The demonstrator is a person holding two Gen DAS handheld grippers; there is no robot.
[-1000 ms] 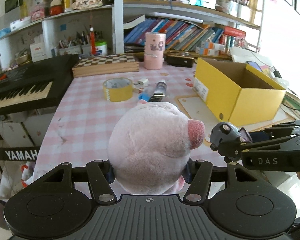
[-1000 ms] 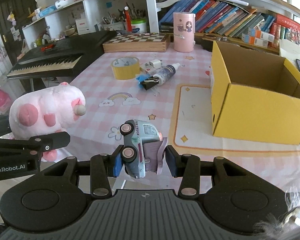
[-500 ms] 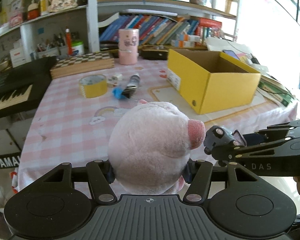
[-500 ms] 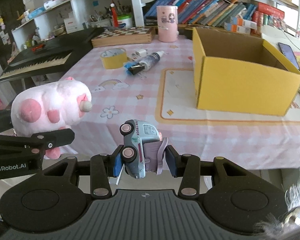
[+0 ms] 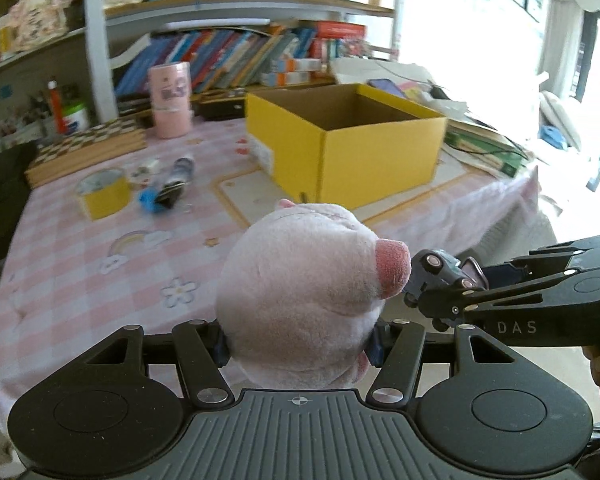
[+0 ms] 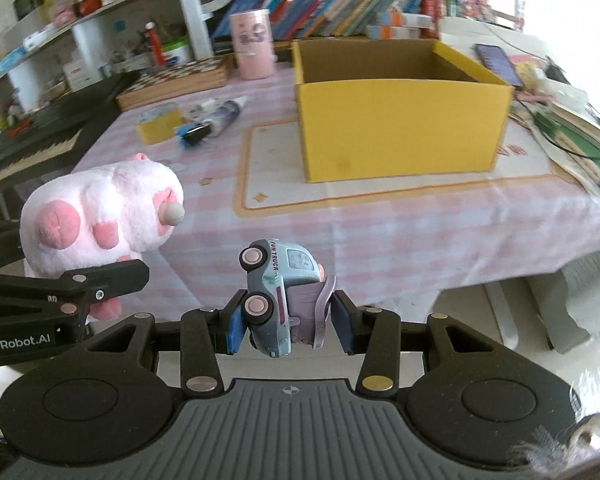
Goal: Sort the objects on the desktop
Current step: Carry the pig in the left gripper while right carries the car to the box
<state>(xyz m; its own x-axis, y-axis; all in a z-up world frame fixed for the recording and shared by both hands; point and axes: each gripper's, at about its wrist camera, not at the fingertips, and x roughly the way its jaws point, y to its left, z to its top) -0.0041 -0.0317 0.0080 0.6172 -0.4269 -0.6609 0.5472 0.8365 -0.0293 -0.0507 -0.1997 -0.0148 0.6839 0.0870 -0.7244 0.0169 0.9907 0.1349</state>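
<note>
Left tool (image 5: 300, 344) — clamped on pink plush toy (image 5: 304, 300). Right tool (image 6: 288, 326) — clamped on toy truck (image 6: 278, 300). Open yellow box (image 6: 400, 128) on far desk (image 6: 380, 232).

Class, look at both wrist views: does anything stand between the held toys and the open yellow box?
Nothing visible does. The plush pig in the left gripper and the toy truck in the right gripper face bare tablecloth up to the yellow box.
</note>
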